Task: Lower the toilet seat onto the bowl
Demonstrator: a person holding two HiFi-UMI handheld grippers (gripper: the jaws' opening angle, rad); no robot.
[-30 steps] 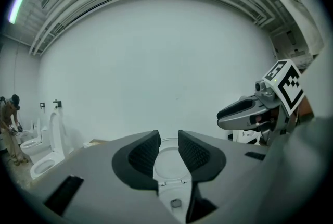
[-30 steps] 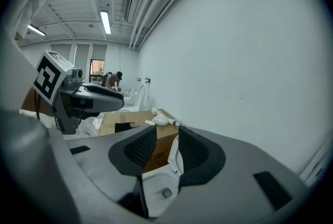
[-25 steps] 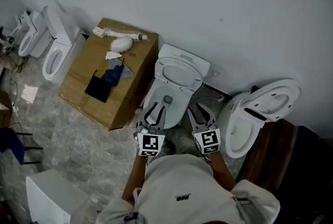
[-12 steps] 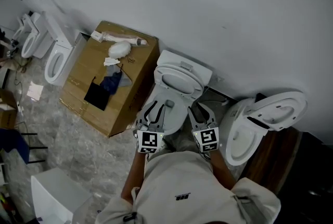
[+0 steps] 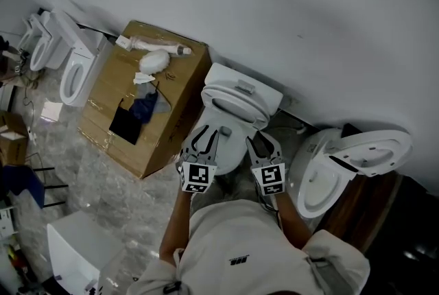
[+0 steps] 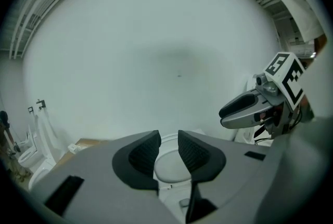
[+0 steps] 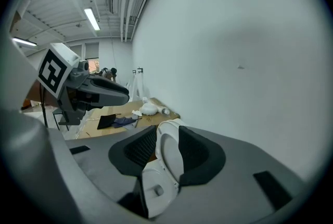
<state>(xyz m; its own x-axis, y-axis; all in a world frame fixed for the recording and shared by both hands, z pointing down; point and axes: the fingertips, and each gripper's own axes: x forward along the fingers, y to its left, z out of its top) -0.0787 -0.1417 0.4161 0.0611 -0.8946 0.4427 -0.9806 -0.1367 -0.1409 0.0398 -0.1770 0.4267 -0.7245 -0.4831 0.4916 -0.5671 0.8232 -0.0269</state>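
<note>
At the centre of the head view, a white toilet [image 5: 230,123] is standing against the pale wall [image 5: 288,5], and its seat [image 5: 238,100] is resting upright, leaning back toward the tank and not yet lying on the bowl [image 5: 228,144]. The person is holding both tools low over the front of the bowl. The left gripper [image 5: 205,138] is hovering at the bowl's left edge; its tongs are drawn together with only a sliver between the pads, and nothing is being gripped. The right gripper [image 5: 263,141] is hovering just beside the bowl's right edge; its tongs are likewise sitting close together and empty, with the raised seat showing beyond them in the right gripper view. To the left, a cardboard box [image 5: 116,122] is lying on the floor [image 5: 103,197], touching the toilet's side and carrying small items and a dark cloth. To the right, a second toilet [image 5: 322,177] is standing with its own seat lifted.
</note>
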